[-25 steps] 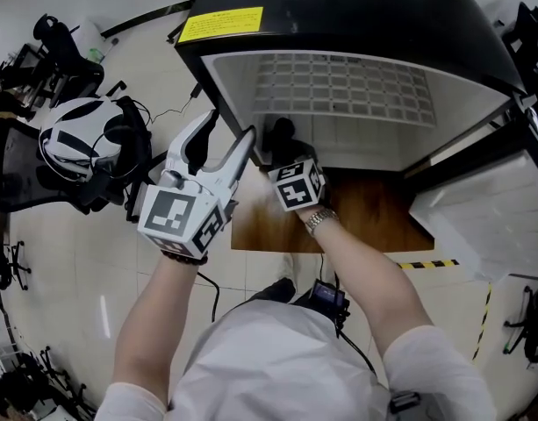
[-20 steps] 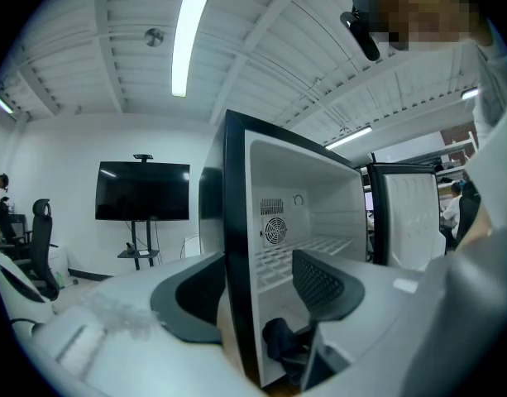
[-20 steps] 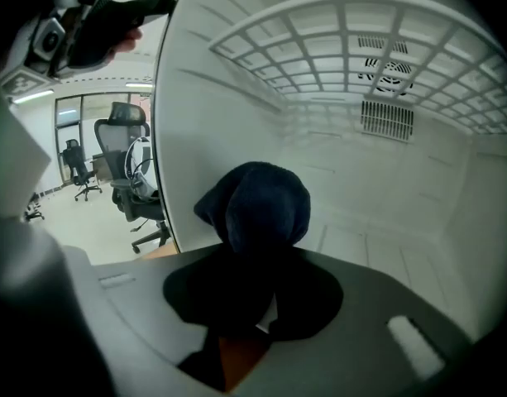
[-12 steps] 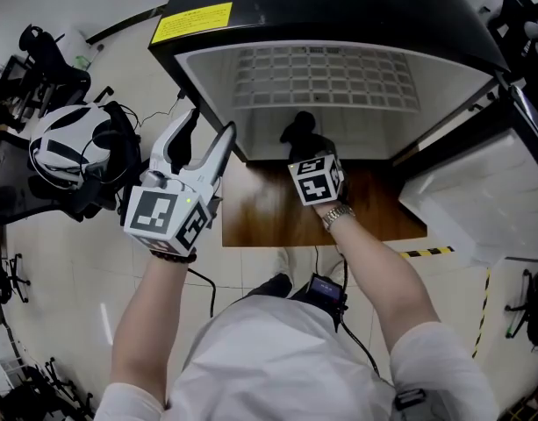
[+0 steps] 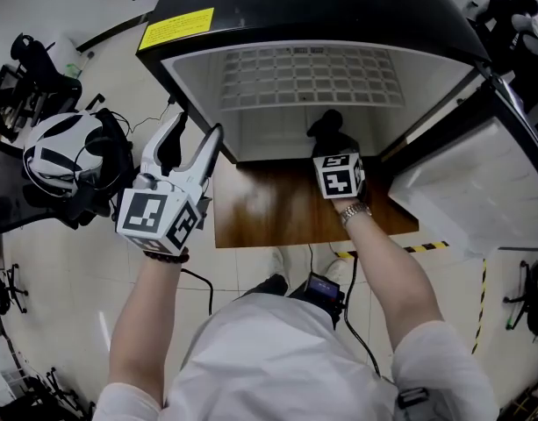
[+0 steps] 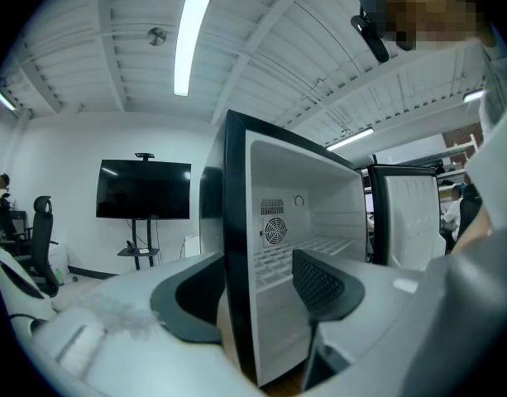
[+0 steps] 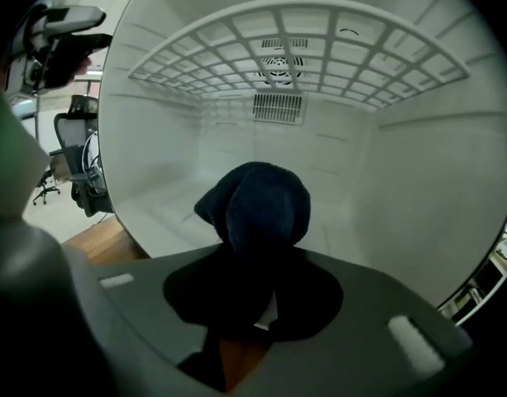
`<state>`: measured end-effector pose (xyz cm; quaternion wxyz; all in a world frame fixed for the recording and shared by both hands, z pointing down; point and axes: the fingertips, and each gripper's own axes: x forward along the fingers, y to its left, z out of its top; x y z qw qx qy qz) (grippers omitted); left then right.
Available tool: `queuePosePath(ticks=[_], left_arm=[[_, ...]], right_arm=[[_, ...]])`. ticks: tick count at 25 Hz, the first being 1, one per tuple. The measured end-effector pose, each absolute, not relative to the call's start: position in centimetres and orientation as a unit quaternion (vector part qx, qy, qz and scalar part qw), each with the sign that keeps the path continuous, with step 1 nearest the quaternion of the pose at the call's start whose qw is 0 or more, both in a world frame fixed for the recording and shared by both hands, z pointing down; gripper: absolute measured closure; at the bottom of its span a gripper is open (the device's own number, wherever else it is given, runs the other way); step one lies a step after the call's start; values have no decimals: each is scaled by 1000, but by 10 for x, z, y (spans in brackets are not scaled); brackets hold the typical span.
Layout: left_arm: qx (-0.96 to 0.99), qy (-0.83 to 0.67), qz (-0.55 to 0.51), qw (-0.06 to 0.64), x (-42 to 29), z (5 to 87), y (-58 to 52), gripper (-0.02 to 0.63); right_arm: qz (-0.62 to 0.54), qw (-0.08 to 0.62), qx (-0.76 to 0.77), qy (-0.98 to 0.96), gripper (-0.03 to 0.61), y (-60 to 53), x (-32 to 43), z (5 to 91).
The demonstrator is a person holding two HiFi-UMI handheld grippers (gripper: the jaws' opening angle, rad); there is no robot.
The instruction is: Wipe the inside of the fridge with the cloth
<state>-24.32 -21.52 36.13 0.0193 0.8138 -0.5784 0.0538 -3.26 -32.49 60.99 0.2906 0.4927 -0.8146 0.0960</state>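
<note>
Outside the fridge's (image 5: pixel 339 7) left edge, I am holding my left gripper (image 5: pixel 195 133) with fingers spread, empty. Inside the opening, my right gripper's (image 5: pixel 335 153) fingers are clamping the dark cloth (image 7: pixel 261 205), which is bulging straight ahead toward the back wall (image 7: pixel 319 151).

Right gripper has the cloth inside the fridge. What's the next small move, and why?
Probably lower the right gripper a little so the cloth presses on the fridge floor before any sweep. Its jaws are shut on the dark cloth, which bulges ahead of them under the wire shelf. Whether it touches the floor yet is unclear.
</note>
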Motion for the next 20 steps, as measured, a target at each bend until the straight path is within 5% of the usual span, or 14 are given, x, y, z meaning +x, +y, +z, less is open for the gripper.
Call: queuePosePath(ticks=[20], left_arm=[[829,-554,57,40,-220,378,-195,367]], right_arm=[[114,293,560,-766,469,-333,40,600]])
